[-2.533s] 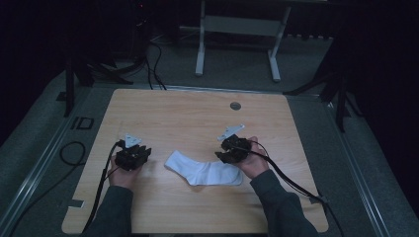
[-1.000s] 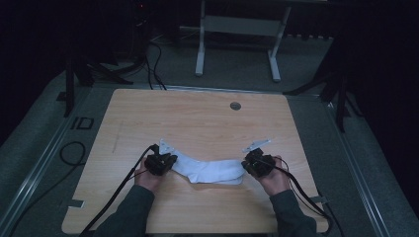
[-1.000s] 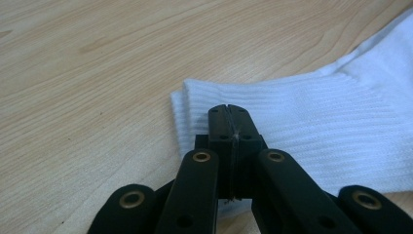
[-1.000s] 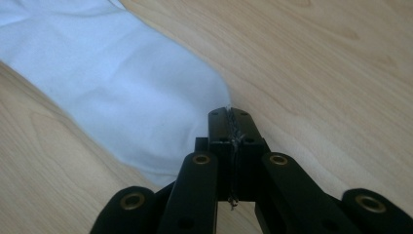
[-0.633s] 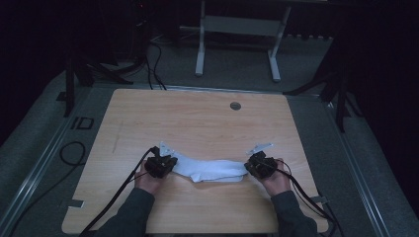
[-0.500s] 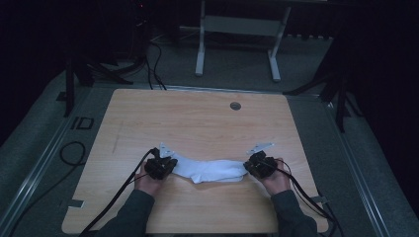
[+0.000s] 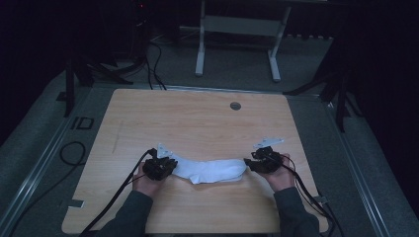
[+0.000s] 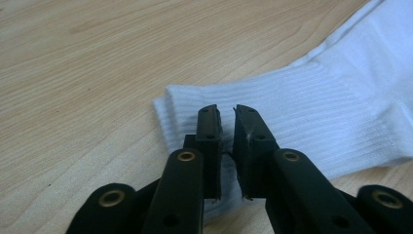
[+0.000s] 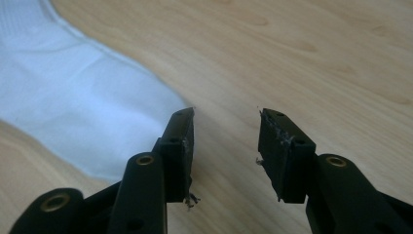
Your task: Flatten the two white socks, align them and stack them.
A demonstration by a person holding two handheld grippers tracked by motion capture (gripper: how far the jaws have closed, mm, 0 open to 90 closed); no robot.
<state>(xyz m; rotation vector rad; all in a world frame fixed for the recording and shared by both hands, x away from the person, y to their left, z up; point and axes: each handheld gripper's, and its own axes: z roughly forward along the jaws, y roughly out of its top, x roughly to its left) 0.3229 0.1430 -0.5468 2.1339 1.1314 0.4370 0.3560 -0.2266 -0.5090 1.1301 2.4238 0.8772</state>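
Observation:
A white sock lies stretched out flat on the wooden table between my two grippers. My left gripper sits at its ribbed cuff. Its jaws have just been opening and stand a narrow gap apart over the cuff edge, with the fabric lying slack under them. My right gripper is at the toe end. Its jaws have just been opening and stand wide apart over bare wood, with the sock's toe just outside the left jaw.
A round cable hole sits near the table's far edge. Behind the table a metal frame stands on the grey floor. Cables trail on the floor at the left and from both grippers toward the near edge.
Both hands came in to the sock's two ends and pulled it out straighter. Since then the right jaws have let go of the toe and the left jaws have parted slightly.

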